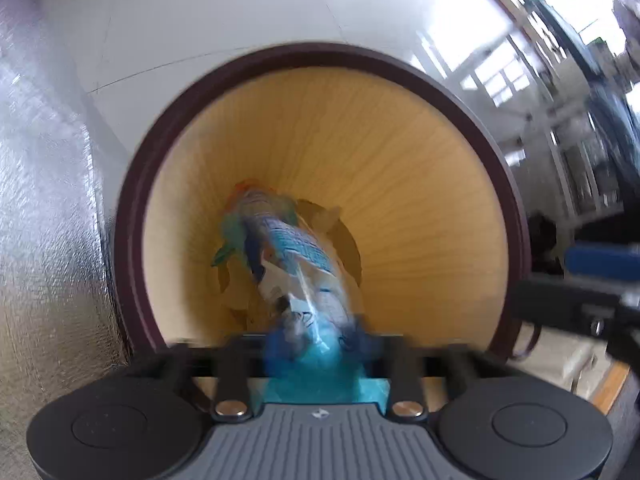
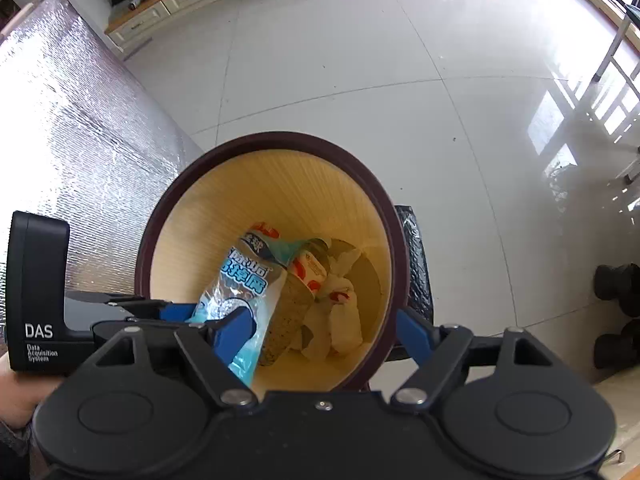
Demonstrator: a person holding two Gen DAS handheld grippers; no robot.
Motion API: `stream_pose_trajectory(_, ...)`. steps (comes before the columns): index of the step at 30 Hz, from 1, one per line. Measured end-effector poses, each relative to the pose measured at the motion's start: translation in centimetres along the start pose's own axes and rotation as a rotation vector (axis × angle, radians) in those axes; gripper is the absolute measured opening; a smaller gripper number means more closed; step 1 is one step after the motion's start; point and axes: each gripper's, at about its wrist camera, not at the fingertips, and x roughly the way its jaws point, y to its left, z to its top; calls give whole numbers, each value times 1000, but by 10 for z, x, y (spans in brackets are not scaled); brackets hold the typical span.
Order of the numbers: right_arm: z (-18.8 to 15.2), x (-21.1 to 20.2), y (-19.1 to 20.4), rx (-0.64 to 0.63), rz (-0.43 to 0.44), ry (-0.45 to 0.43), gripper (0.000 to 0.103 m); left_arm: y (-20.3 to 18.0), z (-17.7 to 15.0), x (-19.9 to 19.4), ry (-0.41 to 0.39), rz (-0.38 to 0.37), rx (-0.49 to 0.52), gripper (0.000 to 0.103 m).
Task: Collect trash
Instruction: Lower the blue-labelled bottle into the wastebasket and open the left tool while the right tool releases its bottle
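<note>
A blue and white snack wrapper hangs head-down inside a round waste bin, its upper end between the blue fingers of the left hand-held gripper. In the left wrist view the wrapper is blurred, and its tail bunches up between those fingers, which sit close together; whether they pinch it or have let go cannot be told. The right hand-held gripper hovers over the near rim of the bin with its fingers spread wide and nothing between them.

Below the wrapper, the bottom of the bin holds crumpled white tissue, a small red and white carton and a speckled cone-shaped wrapper. Judging from this, several pieces are already collected, and this wrapper is at the point of being dropped in. Whether more trash remains elsewhere does not show.

The bin has a dark maroon rim and a pale yellow ribbed inner wall that narrows toward the bottom. The mouth is wide, so both tools have room above it, though the right one's far finger sits just outside the rim. A silver quilted foil sheet lies just beside the bin on its left. Glossy white floor tiles stretch open beyond, with a low cabinet well apart at the far wall.
</note>
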Motion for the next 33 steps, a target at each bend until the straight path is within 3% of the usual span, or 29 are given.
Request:
stream_pose_trajectory(4,0,-4,-3,-6,22,-17,77,-11,1,1,-35,-29,26,16)
stream_pose_trajectory(7,1,-5,-8,5,39,-23,75,-18,5,-6,-90,-115,29,14)
stream_pose_trajectory(10,3,-13,-20,46,61,-52,74,-24,9,-2,-64,-189,61,14)
stream_pose_trajectory(16,6,-20,-35,82,76,-83,74,-27,9,36,27,-130,71,15)
stream_pose_trajectory(26,5,-5,-37,98,78,-51,72,-42,5,64,31,-26,127,16)
stream_pose_trajectory(28,4,-3,-35,100,74,-44,72,-37,5,65,14,-20,85,24)
stream_pose_trajectory(30,4,-2,-34,103,73,-37,72,-25,5,60,7,-44,-2,50)
stream_pose_trajectory(33,3,-1,-35,98,69,-28,72,-15,5,47,-10,-66,-47,64)
